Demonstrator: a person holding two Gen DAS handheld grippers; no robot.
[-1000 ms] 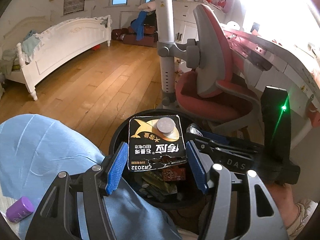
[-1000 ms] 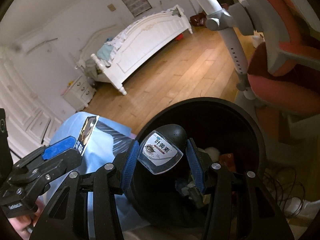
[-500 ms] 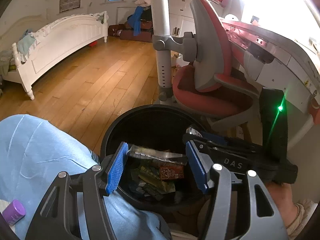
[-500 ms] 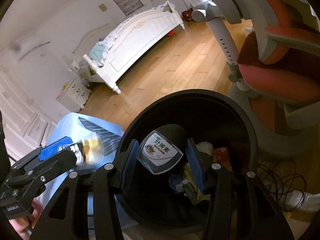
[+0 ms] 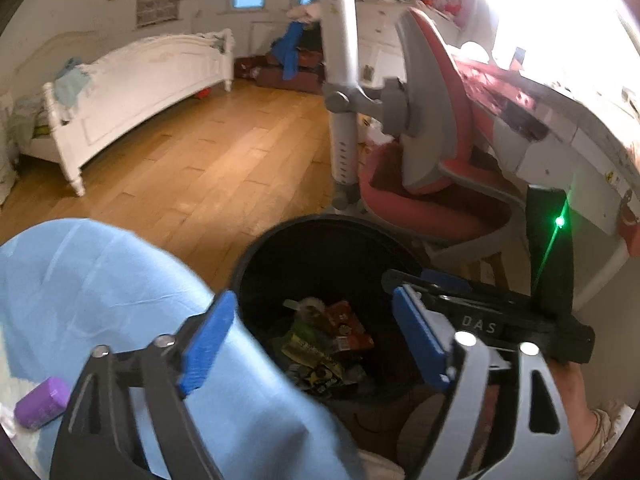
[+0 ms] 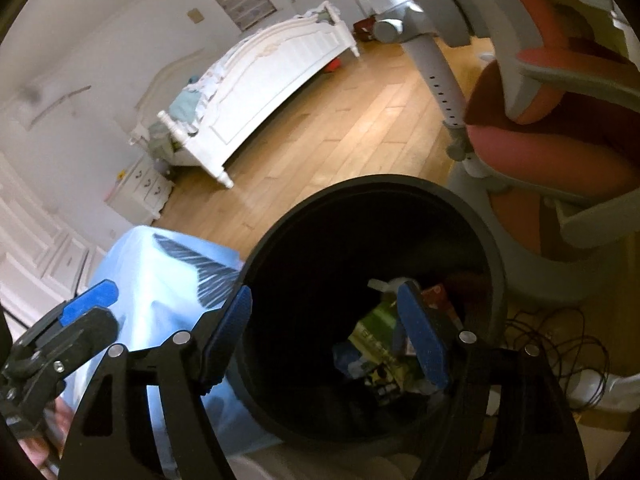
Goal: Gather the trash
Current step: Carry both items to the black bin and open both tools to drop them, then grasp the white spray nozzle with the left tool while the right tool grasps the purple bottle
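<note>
A black round trash bin (image 5: pixel 280 248) stands on the wood floor; it also shows in the right wrist view (image 6: pixel 400 188). Wrappers and packets (image 5: pixel 324 340) lie at its bottom, seen too in the right wrist view (image 6: pixel 376 344). My left gripper (image 5: pixel 316 344) is open and empty above the bin. My right gripper (image 6: pixel 328 340) is open and empty over the bin mouth; it shows at the right of the left wrist view (image 5: pixel 480 304). The left gripper shows at the lower left of the right wrist view (image 6: pixel 76 320).
A blue cloth-covered surface (image 5: pixel 100 288) lies left of the bin, with a purple object (image 5: pixel 42 402) on it. A pink and grey chair (image 5: pixel 432 168) and a desk (image 5: pixel 560 120) stand right. A white bed (image 5: pixel 132 88) is far left. Cables (image 6: pixel 560 344) lie on the floor.
My left gripper opened and the battery card dropped into the bin. My right gripper opened and the small labelled packet fell into the bin. Both grippers are now empty.
</note>
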